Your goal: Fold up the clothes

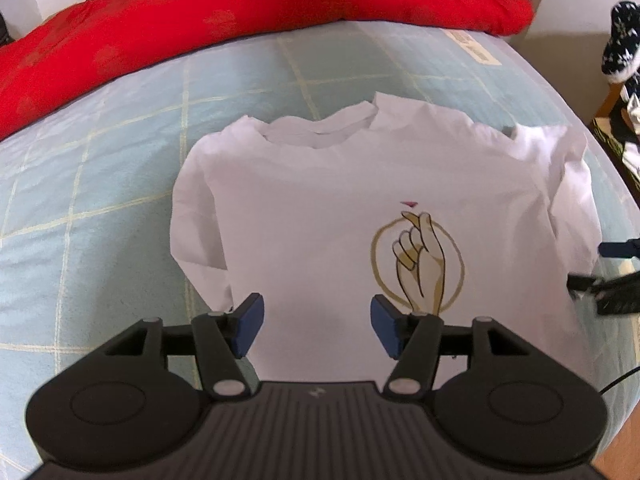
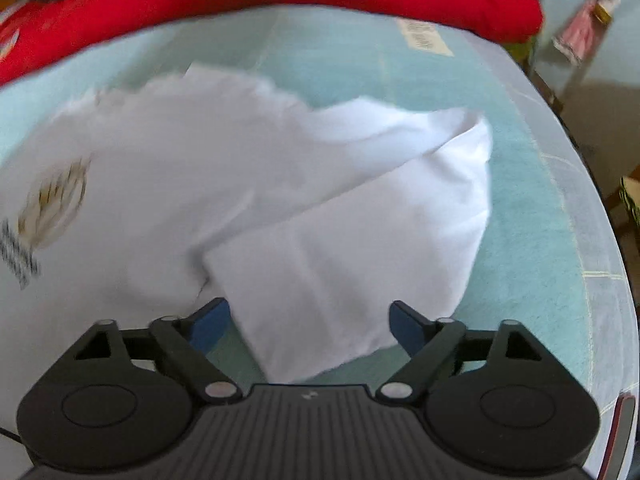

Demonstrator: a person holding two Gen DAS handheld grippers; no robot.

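Both claws hang over a bed, each seen from its own wrist camera looking down along two black fingers tipped with blue pads. On the left hand, the left gripper (image 1: 316,326) stands partly spread, its pads apart with nothing pinched between them, poised just above the near hem of a white T-shirt (image 1: 340,200). That shirt lies front side up on a pale blue bedsheet (image 1: 100,208) crossed by thin cream lines. Its collar points away from the camera, and both sleeves look tucked in along the sides. A printed design (image 1: 418,262) sits right of the shirt's middle: a drawn hand with crossed finger and thumb inside a gold ring, with a tiny red mark above it. Beyond the collar a thick red blanket (image 1: 240,12) stretches across the far side of the bed. At the right edge of this view, dark parts of the other tool poke in beside the shirt. On the right hand, the right gripper (image 2: 310,326) has its jaws spread wide, holding nothing; its picture is smeared by motion. A folded flap of white cloth, the shirt's sleeve (image 2: 340,248), lies loose on the sheet between and beyond the pads, without either pad pressing on it. The gold print shows blurred at the far left of that view.
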